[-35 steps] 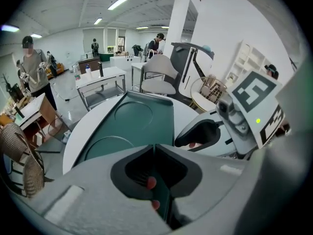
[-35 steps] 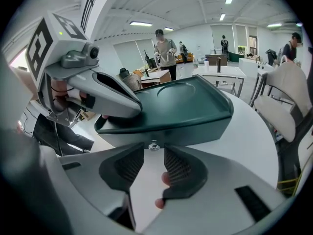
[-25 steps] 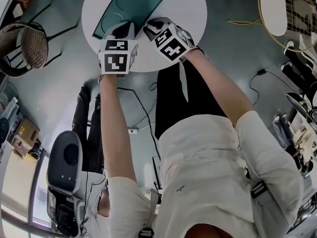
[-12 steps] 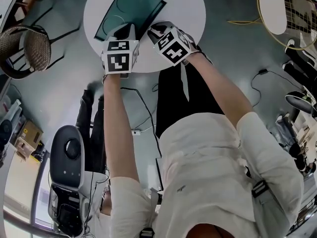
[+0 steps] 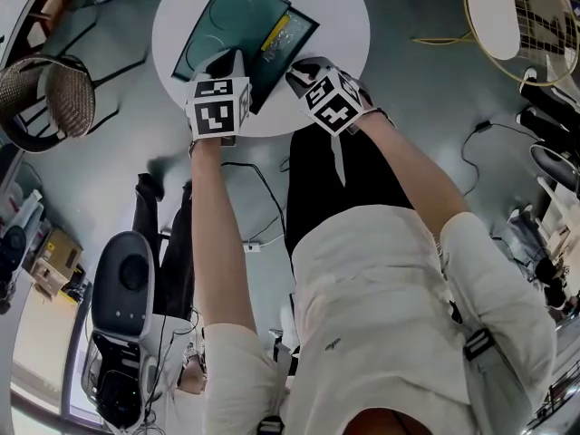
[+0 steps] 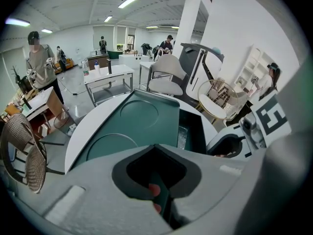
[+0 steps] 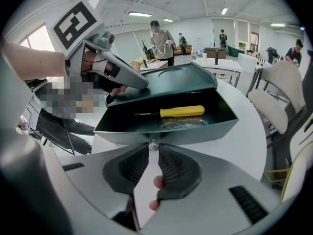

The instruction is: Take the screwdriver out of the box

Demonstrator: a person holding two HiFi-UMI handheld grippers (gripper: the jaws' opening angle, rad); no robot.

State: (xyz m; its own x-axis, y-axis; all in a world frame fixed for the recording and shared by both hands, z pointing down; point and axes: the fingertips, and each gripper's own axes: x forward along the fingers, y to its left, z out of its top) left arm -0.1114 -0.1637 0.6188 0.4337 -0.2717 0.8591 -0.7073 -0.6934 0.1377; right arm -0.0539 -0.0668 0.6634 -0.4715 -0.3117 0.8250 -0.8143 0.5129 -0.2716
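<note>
Yellow-handled screwdriver (image 7: 182, 111) with a thin metal shaft is out in the open, lying flat on the floor of the teal plastic box (image 5: 227, 16), in the tray part that stands clear of the box's cover. In the right gripper view it sits centre frame, just beyond the tray's front wall. Its long axis runs left to right across the line of the tongs, handle toward the right, shaft tip toward the left.

Right tongs (image 7: 153, 147) are the nearer pair, no contest, but they're busy: they have just been closing and are pinched on the small metal knob (image 7: 153, 143) in the middle of that front wall. Left tongs (image 6: 154, 147) are clamped on the near edge of the cover, bracing the box. In the right gripper view they show at upper left, off the shaft end of the tool.

What's in the way? The front wall stands between the right tongs and the handle, so my read is that the knob gets let go and the reach goes up and over, down across the handle. The cover overhangs the back of the tray, so headroom looks tight there. A clear crinkly wrapper (image 7: 188, 123) lies just beside the handle on the near side and would be easy to snag. The round white desk (image 5: 349, 53) carries it all.
</note>
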